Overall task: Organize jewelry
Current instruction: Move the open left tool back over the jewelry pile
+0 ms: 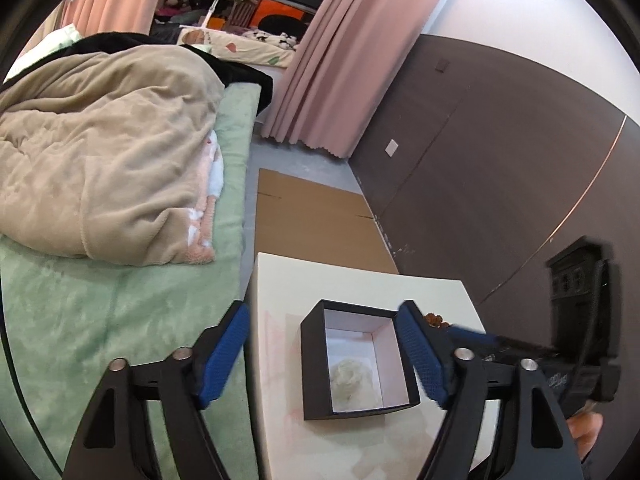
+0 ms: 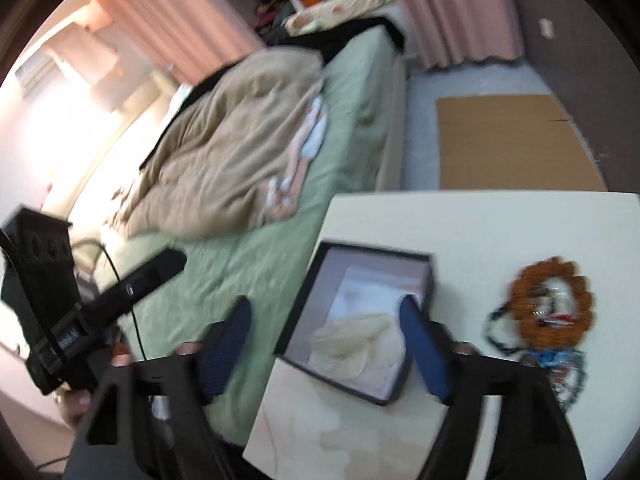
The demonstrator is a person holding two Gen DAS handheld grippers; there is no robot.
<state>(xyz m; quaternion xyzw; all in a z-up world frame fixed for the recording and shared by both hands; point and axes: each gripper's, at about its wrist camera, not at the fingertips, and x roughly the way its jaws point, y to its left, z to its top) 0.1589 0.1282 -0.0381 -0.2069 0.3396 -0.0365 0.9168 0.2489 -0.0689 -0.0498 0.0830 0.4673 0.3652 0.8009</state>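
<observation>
While both blue-padded grippers, left gripper (image 1: pixel 322 354) and right gripper (image 2: pixel 326 346), are being held spread, the open black square cardboard box (image 1: pixel 358 362) is being straddled, untouched.

Black angular left gripper (image 1: pixel 322 360) frame, blue textured fingers (image 1: pixel 224 356), silver round bolts, black cable, right gripper (image 2: pixel 324 350) alike

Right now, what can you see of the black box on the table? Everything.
The black box is small, square and lidless, cardboard by the look, with black outer walls and a white lining. It sits upright on the pale table near its bed-side edge. Inside lies a pale, translucent bunched thing, too blurred to identify. Neither gripper's pads press on it.
</observation>
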